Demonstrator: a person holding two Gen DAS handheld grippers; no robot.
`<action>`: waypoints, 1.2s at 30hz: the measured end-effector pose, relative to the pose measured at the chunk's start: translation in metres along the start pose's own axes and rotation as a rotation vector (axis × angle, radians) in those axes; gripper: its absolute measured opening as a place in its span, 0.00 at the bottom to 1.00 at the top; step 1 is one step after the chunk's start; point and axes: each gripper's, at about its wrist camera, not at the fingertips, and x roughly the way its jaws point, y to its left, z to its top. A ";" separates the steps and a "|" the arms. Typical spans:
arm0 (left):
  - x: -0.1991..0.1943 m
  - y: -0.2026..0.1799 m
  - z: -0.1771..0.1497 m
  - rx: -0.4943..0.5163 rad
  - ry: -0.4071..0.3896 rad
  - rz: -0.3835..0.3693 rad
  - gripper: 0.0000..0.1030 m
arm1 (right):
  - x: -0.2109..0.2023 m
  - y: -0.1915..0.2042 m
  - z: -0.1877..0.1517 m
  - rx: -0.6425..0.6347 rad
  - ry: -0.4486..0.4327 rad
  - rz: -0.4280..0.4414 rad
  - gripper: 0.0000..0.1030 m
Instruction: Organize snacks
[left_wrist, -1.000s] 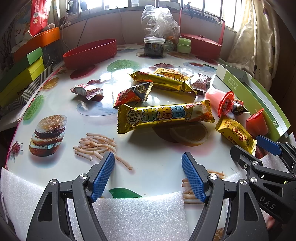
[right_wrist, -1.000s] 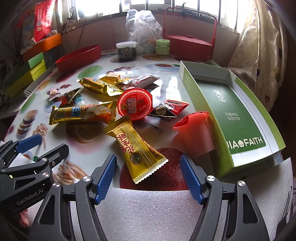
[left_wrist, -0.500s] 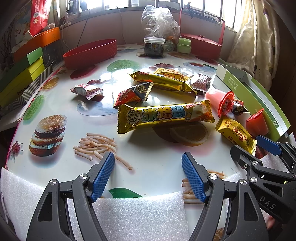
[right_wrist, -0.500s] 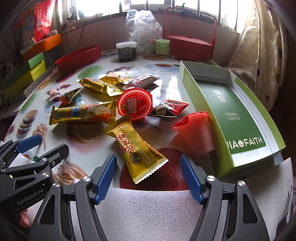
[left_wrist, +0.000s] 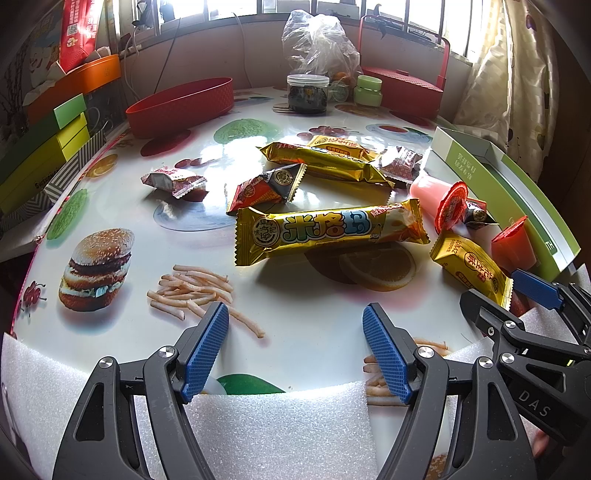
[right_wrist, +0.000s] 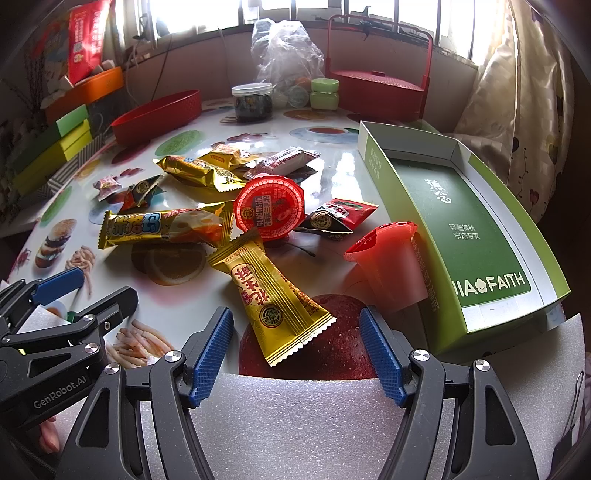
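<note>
Several wrapped snacks lie scattered on the printed table. A long yellow bar (left_wrist: 328, 230) (right_wrist: 162, 227) lies mid-table. A short yellow packet (right_wrist: 275, 295) (left_wrist: 471, 264) lies just ahead of my right gripper (right_wrist: 295, 332), which is open and empty. A jelly cup with a red lid (right_wrist: 271, 208) (left_wrist: 441, 197) and a red cup on its side (right_wrist: 388, 266) (left_wrist: 513, 242) sit near the open green box (right_wrist: 476, 229). My left gripper (left_wrist: 295, 339) is open and empty, near the table's front edge.
A red oval bowl (left_wrist: 181, 103), a dark jar (left_wrist: 307, 94), a green jar (left_wrist: 367, 89), a plastic bag (left_wrist: 317, 40) and a red handled basket (right_wrist: 376, 86) stand at the back. Stacked green and orange boxes (left_wrist: 40, 147) line the left edge. White foam (right_wrist: 295, 424) lies under both grippers.
</note>
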 end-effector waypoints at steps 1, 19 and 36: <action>0.000 0.000 0.000 0.000 0.000 0.000 0.73 | 0.000 0.000 0.000 0.000 0.000 0.000 0.69; 0.000 0.000 0.000 0.000 0.000 0.000 0.73 | 0.000 0.000 0.000 0.000 0.000 0.000 0.69; -0.003 0.009 0.004 -0.011 0.006 -0.035 0.73 | -0.002 -0.002 0.002 0.003 0.001 0.010 0.69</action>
